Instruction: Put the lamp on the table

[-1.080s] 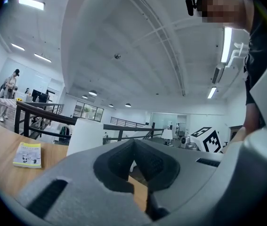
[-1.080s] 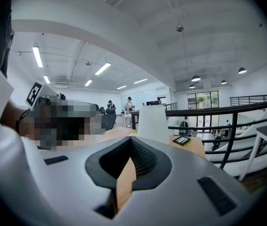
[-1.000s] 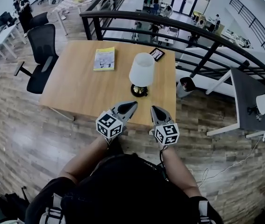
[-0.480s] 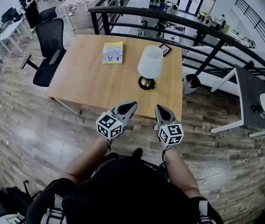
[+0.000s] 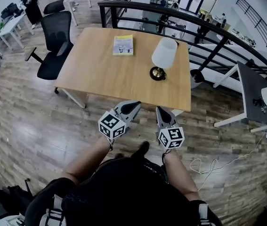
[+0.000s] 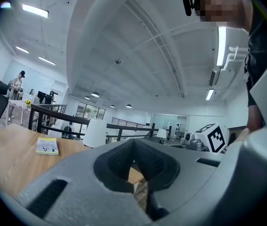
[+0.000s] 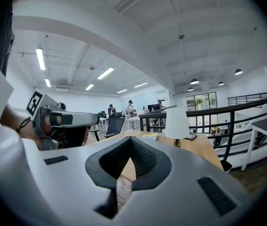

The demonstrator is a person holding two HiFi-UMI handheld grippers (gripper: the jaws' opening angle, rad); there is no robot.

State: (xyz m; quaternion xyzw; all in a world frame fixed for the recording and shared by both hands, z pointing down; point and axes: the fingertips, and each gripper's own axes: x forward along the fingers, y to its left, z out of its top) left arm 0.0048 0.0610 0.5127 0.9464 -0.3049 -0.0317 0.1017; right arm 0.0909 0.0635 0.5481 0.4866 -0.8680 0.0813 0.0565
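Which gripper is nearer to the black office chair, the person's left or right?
Left. The left gripper hangs before the table's near edge, on the chair's side; the right gripper is beside it, farther off, facing the lamp.

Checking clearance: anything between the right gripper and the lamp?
Nothing: head view shows only bare tabletop between the right gripper and the lamp; the book lies aside.
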